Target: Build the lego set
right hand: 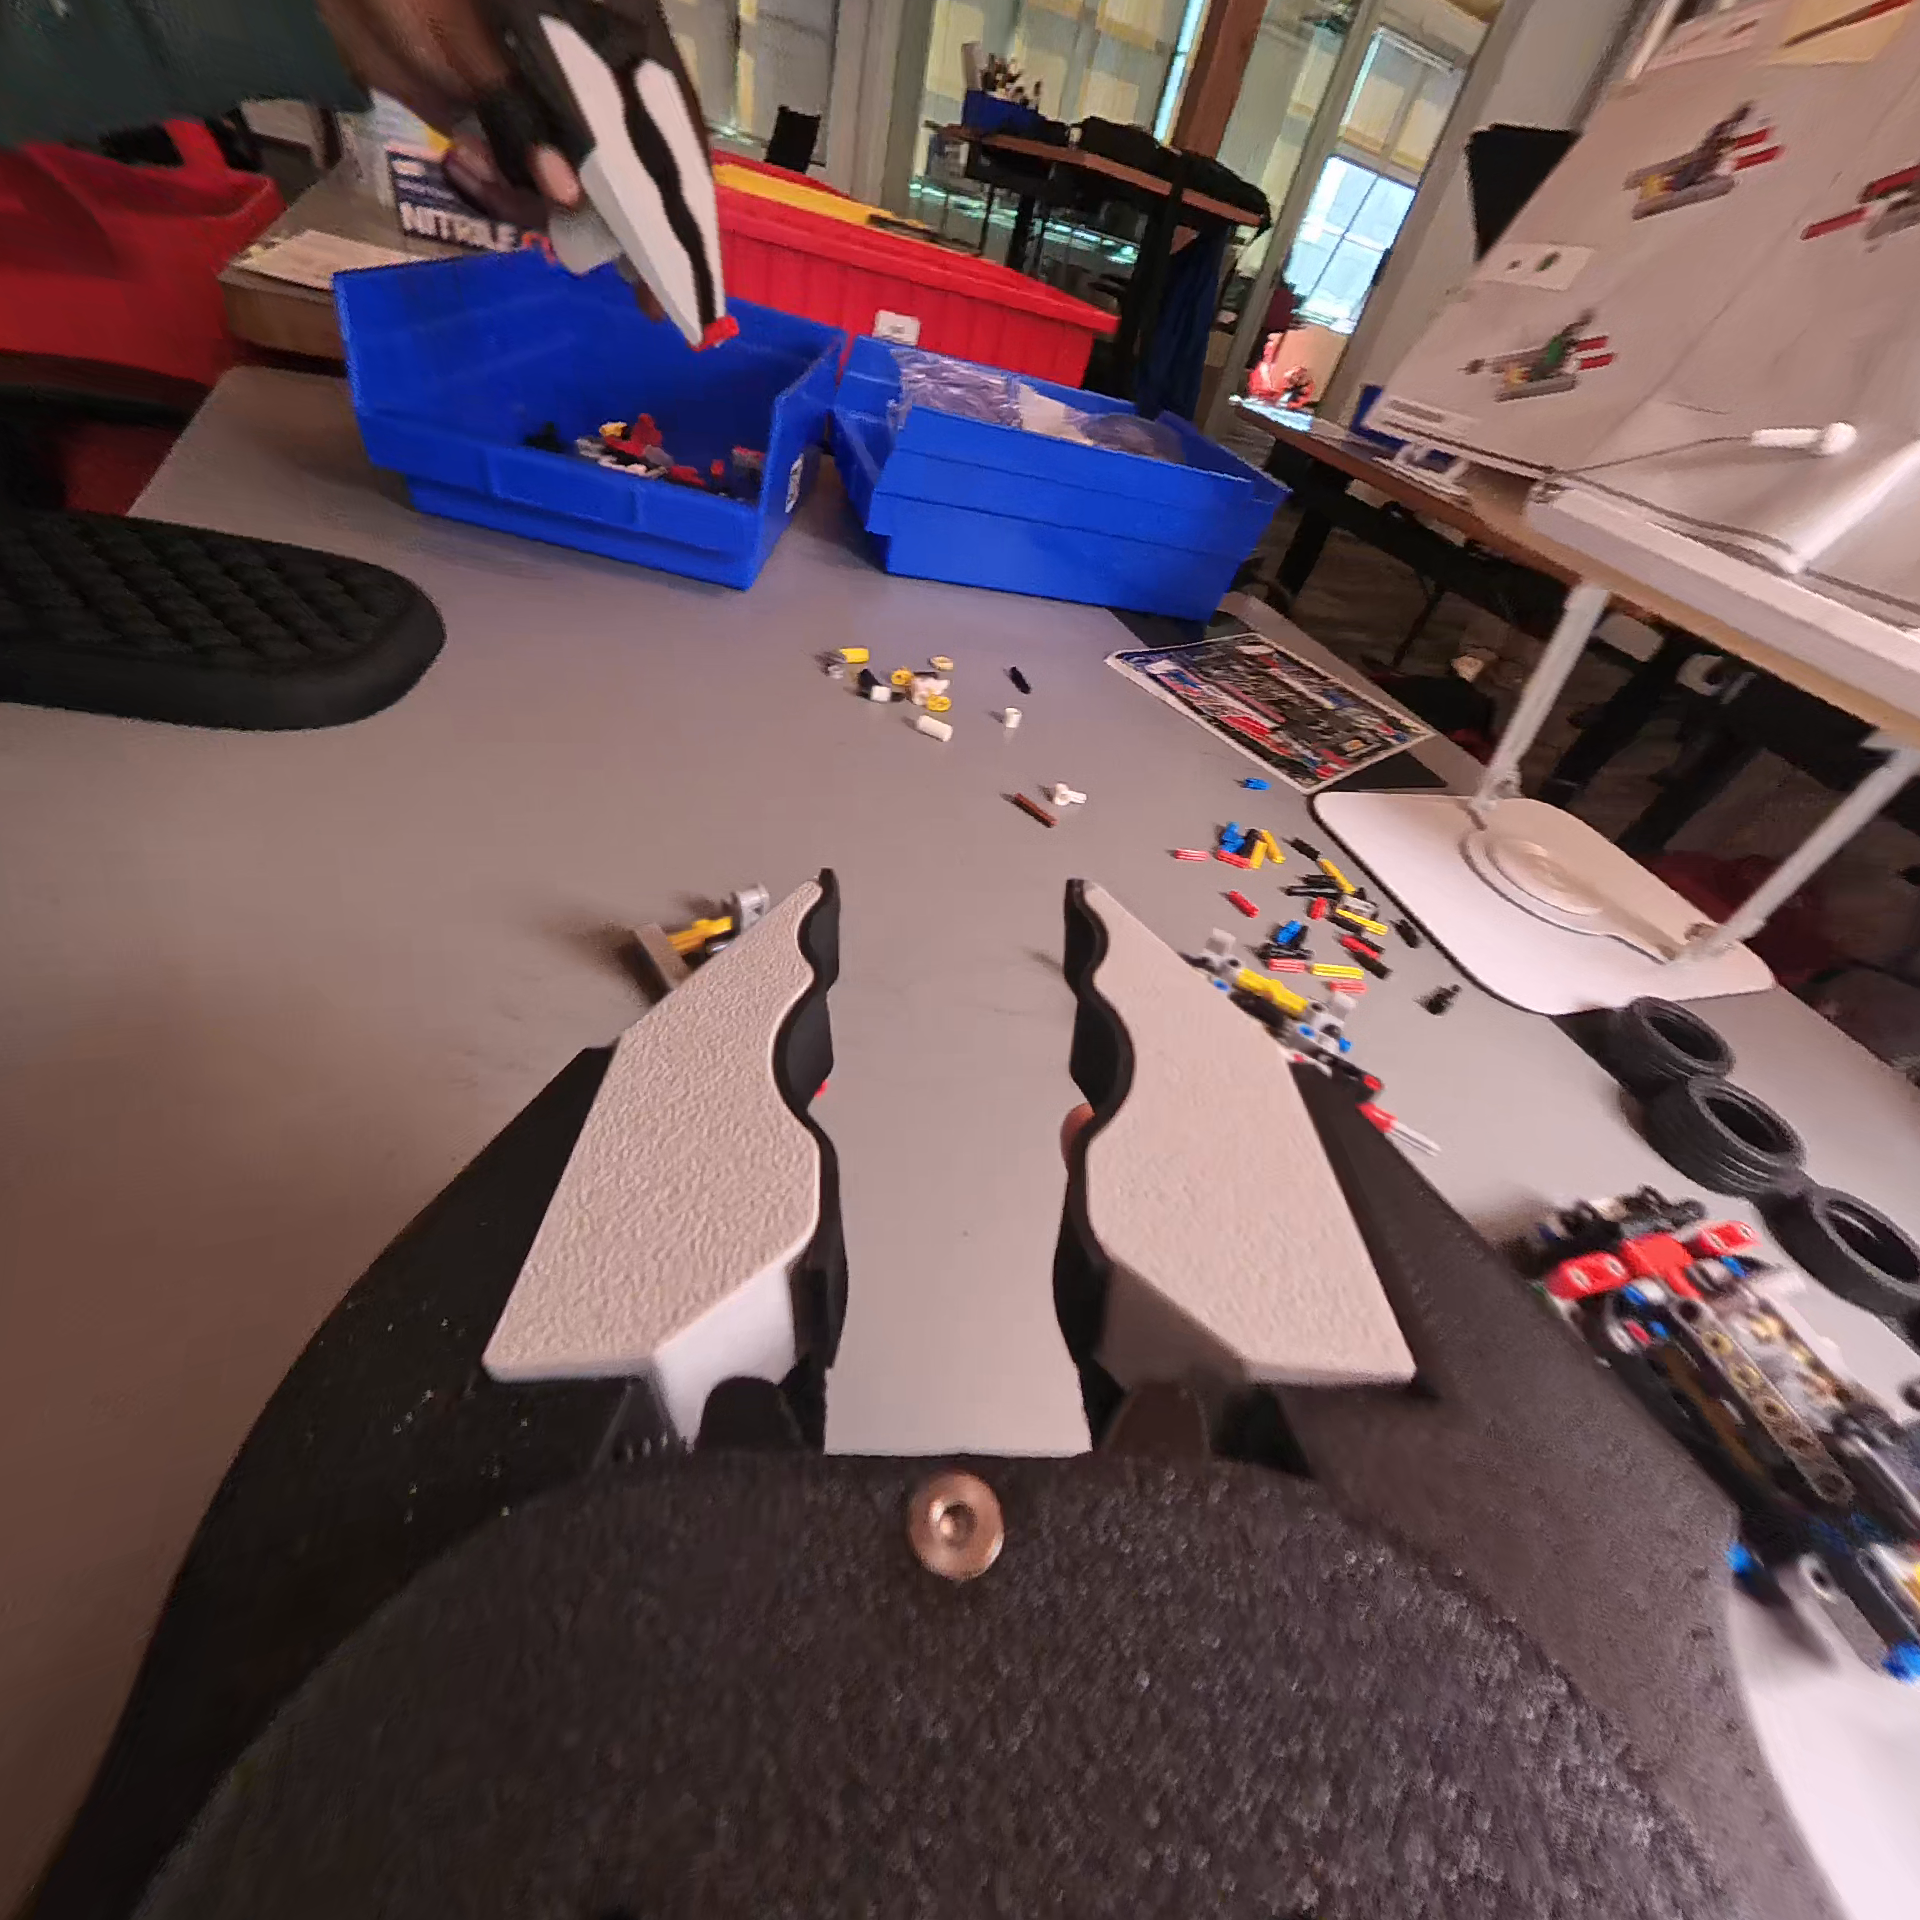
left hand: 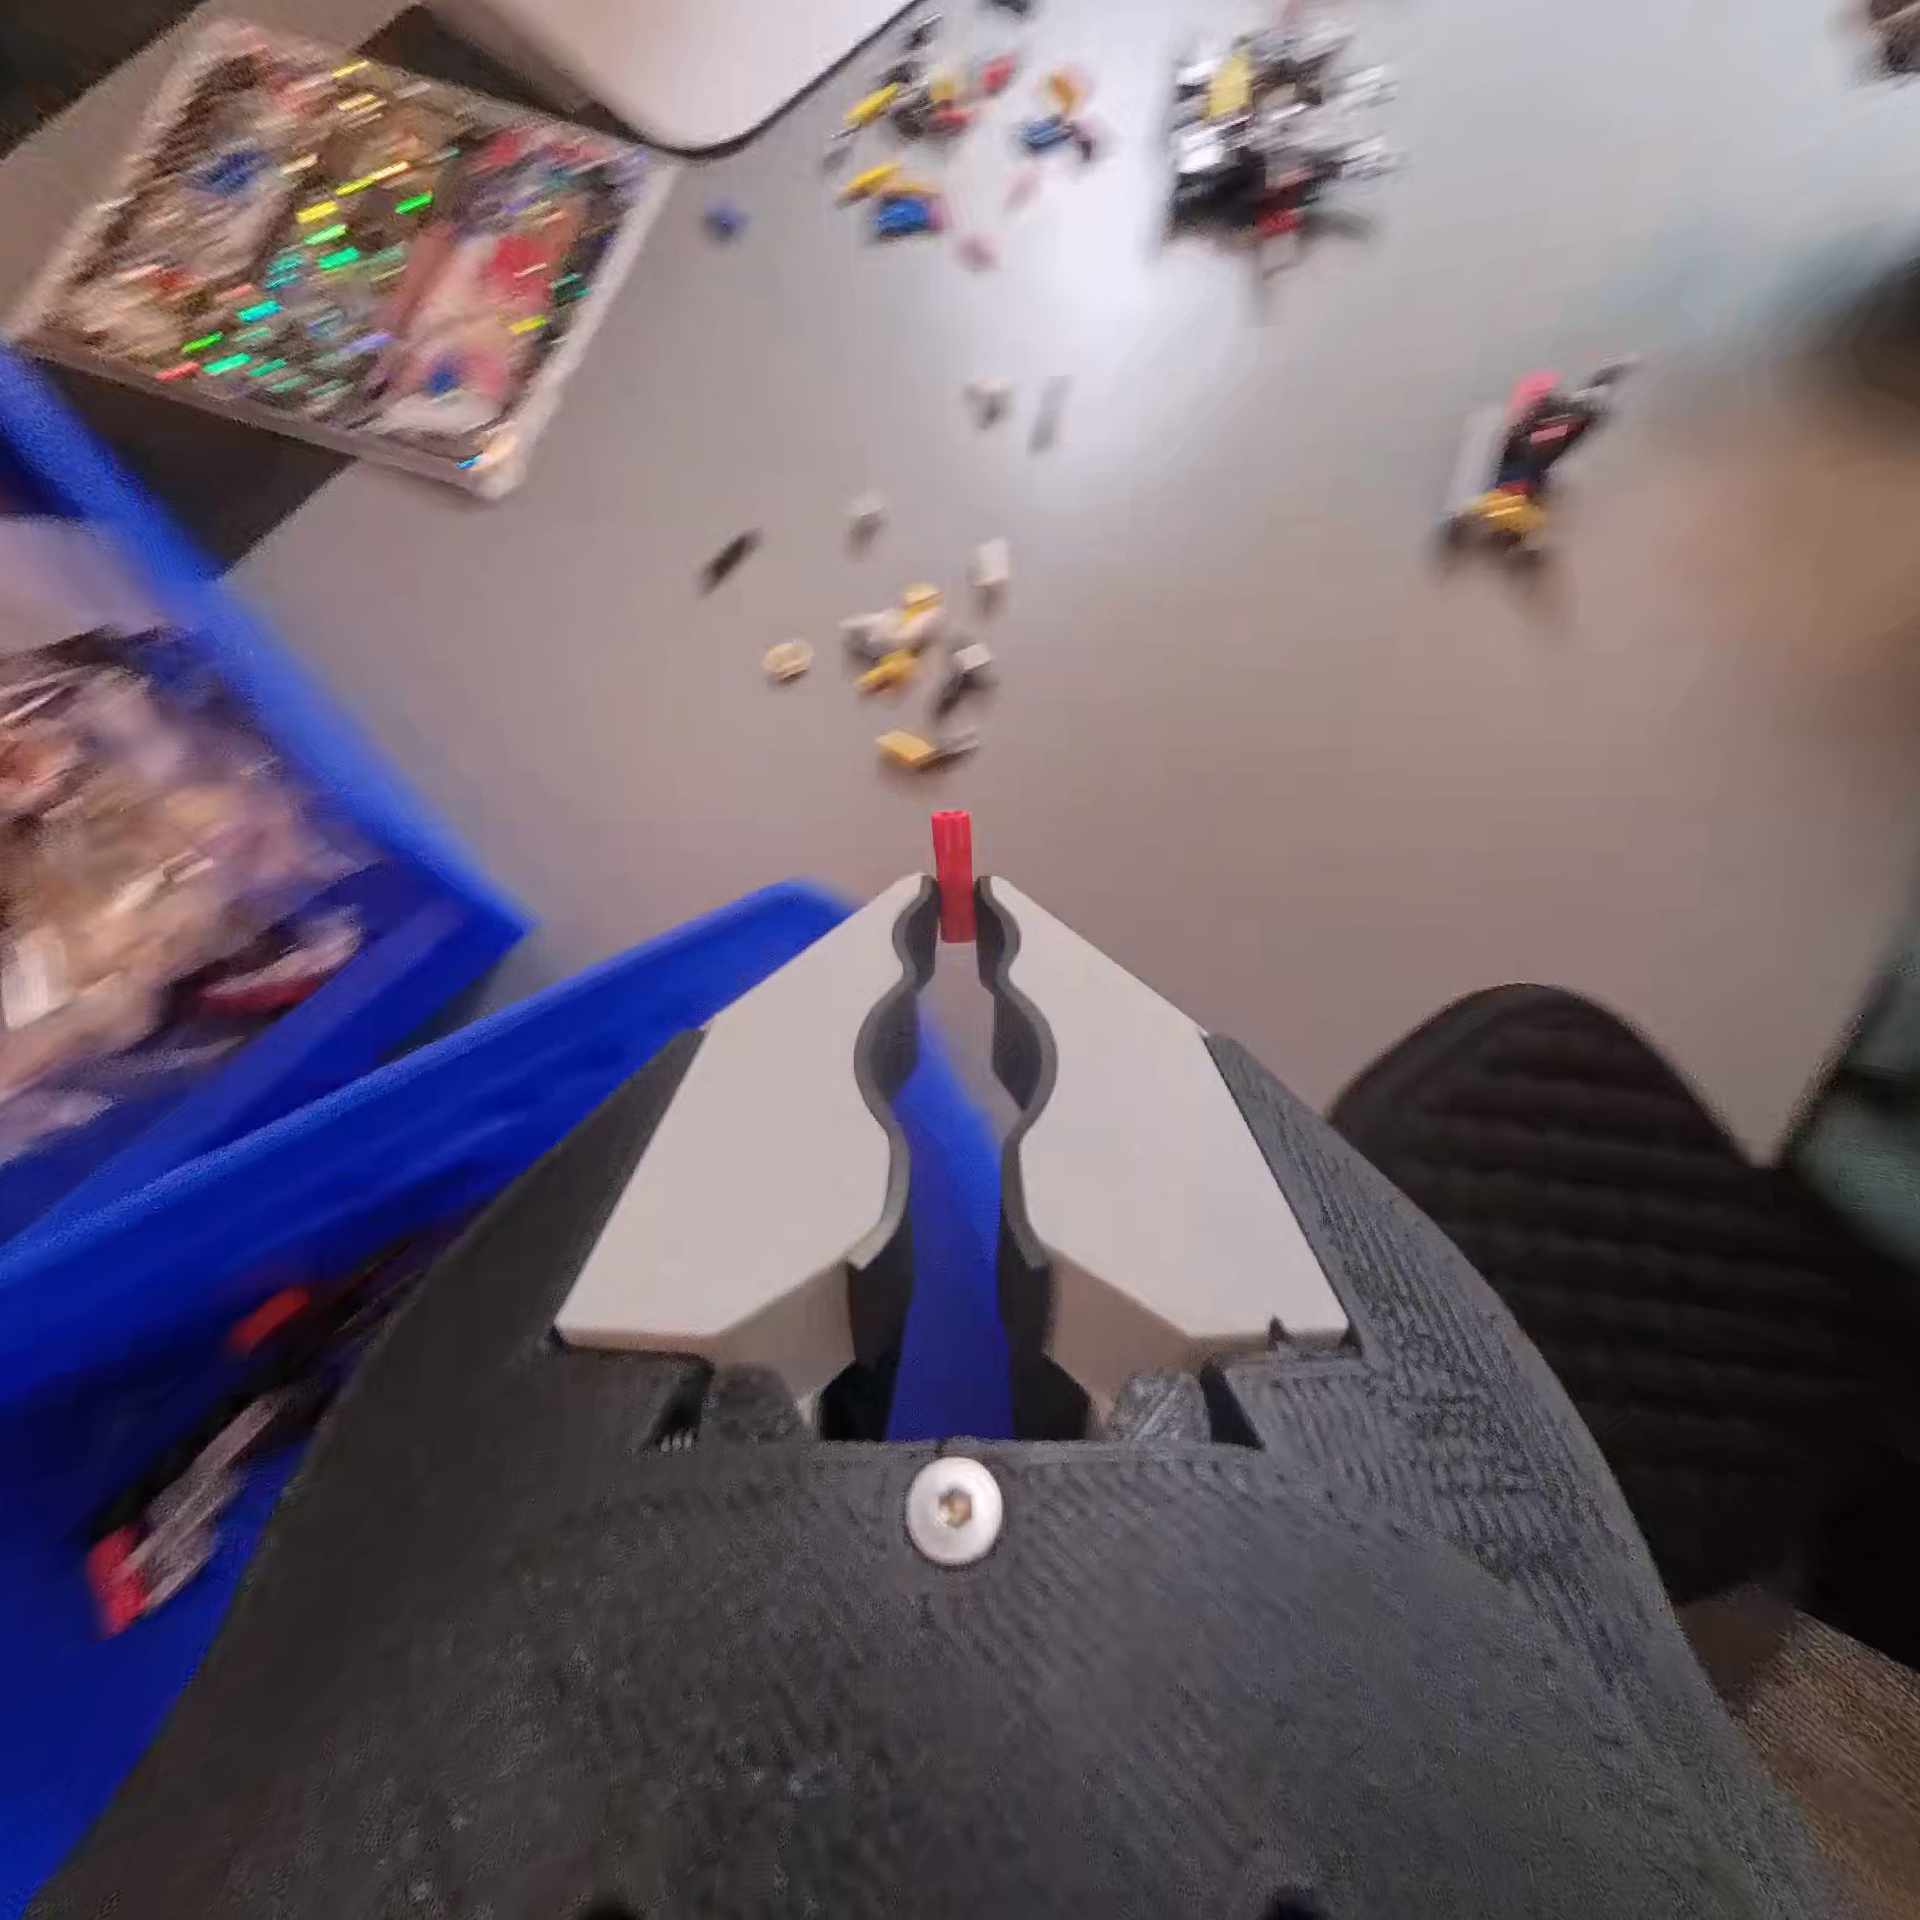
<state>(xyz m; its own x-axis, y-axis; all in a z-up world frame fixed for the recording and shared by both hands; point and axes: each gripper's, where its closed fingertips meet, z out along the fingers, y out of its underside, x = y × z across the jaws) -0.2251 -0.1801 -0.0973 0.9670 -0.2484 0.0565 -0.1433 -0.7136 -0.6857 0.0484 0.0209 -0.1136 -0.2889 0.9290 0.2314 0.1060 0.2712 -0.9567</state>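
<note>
Grey tabletop fills both views, strewn with small building pieces, with two blue bins at its far side, a red bin behind them, and a workshop room of further tables beyond

Left gripper is clenched on a red peg: both dark pads press its sides at the very tips, and most of the peg stands proud beyond them. In the right wrist view that same gripper hangs above the nearer blue bin, which holds a small heap of loose parts, with the red peg showing at its tip. Its own view is blurred, so it seems to be mid-swing; a blue bin rim lies just beside and below the fingers, and a scatter of yellow and white bits lies ahead on the table

Because the grip is only at the fingertips, the carry is best kept slow and level, pressure constant, so the peg does not pivot or slip out

Right gripper is released, jaws wide apart, nothing between them, hovering low over bare table. A small grey and yellow assembly sits just beside its left finger, a part-built piece just beside its right finger, and a spread of coloured pins lies farther right. Black tyres and a red and black model lie near the right edge, by a white lamp base and a printed sheet
</note>
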